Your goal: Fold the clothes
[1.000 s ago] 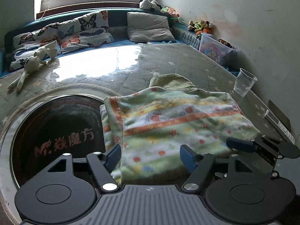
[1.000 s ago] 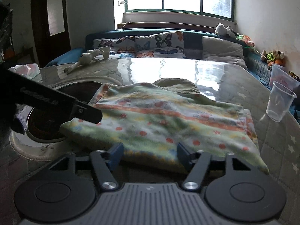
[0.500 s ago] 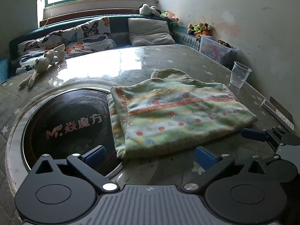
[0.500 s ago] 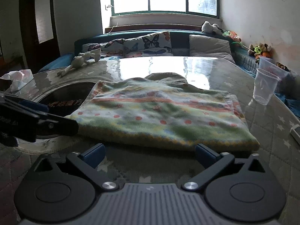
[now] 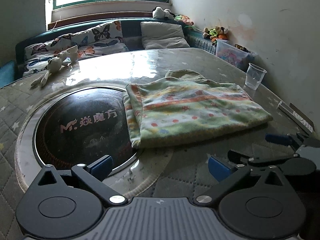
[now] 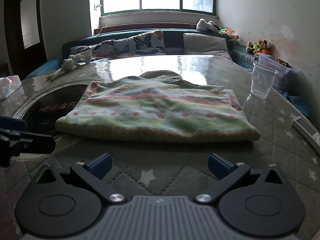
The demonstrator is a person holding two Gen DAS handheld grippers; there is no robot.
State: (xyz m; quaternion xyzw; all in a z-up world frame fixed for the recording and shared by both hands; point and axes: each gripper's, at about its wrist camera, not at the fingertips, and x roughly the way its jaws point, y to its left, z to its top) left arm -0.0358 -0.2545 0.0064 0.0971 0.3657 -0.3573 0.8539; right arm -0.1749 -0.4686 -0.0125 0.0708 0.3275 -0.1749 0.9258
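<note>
Just ahead of both grippers, on the bench [image 6: 280, 124], lies the garment [image 6: 156, 112], a soft fleecy piece in green, white and orange bands with dots, already doubled into a thick flat rectangle. A plain olive flap, perhaps a hood or collar, pokes out at its far side. Its left end overhangs the dark round hob [image 5: 84, 124] sunk into the bench, straight ahead of the left gripper [image 5: 160, 165].

The left gripper stands spread to its full width with nothing between its blue pads; the right gripper [image 6: 159, 164] is likewise spread wide and empty, its near fold edge lying just beyond the fingertips. Neither touches the cloth.

The fabric looks light, limp and plush: it should bunch and sag rather than hold shape, and the stacked layers may slide apart if only the top one is pinched. The glossy cover on the bench probably lets it slip. The best hold seems to be the two near corners, taking all layers at once.

Off to the right of the right gripper stand a thin plastic cup [image 6: 262, 82], easily toppled, and a remote [image 6: 308, 130].
</note>
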